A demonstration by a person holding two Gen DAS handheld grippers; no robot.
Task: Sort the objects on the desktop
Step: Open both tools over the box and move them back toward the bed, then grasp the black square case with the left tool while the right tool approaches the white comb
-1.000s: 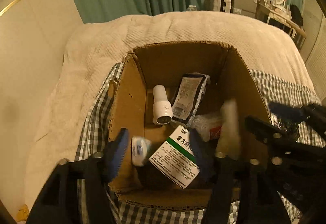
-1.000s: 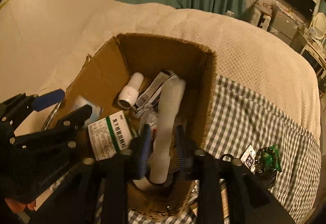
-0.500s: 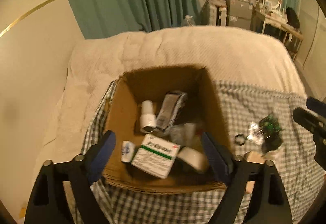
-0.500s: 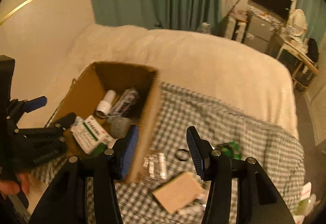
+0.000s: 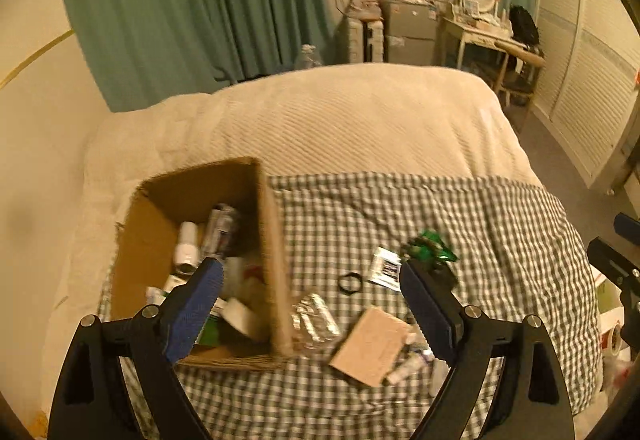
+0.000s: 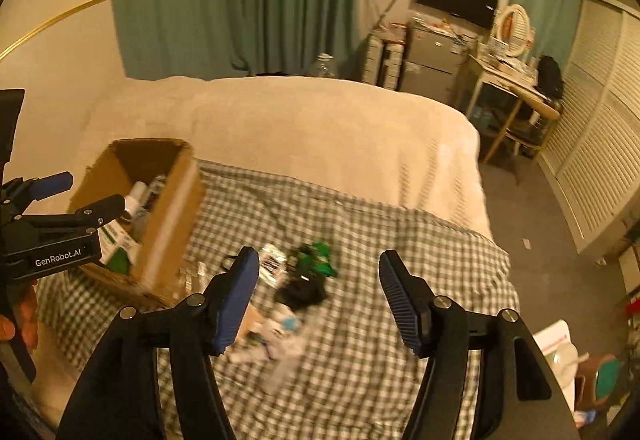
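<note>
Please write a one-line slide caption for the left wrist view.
Open left claw above a checked cloth, between a filled cardboard box and loose small items.

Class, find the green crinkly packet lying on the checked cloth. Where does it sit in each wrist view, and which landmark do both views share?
Left wrist view: the green packet lies right of centre, just above the right-hand finger's tip.
Right wrist view: the green packet lies near the centre, between the two fingers, closer to the left one.
Shared landmark: the cardboard box, left of the packet in both.
</note>
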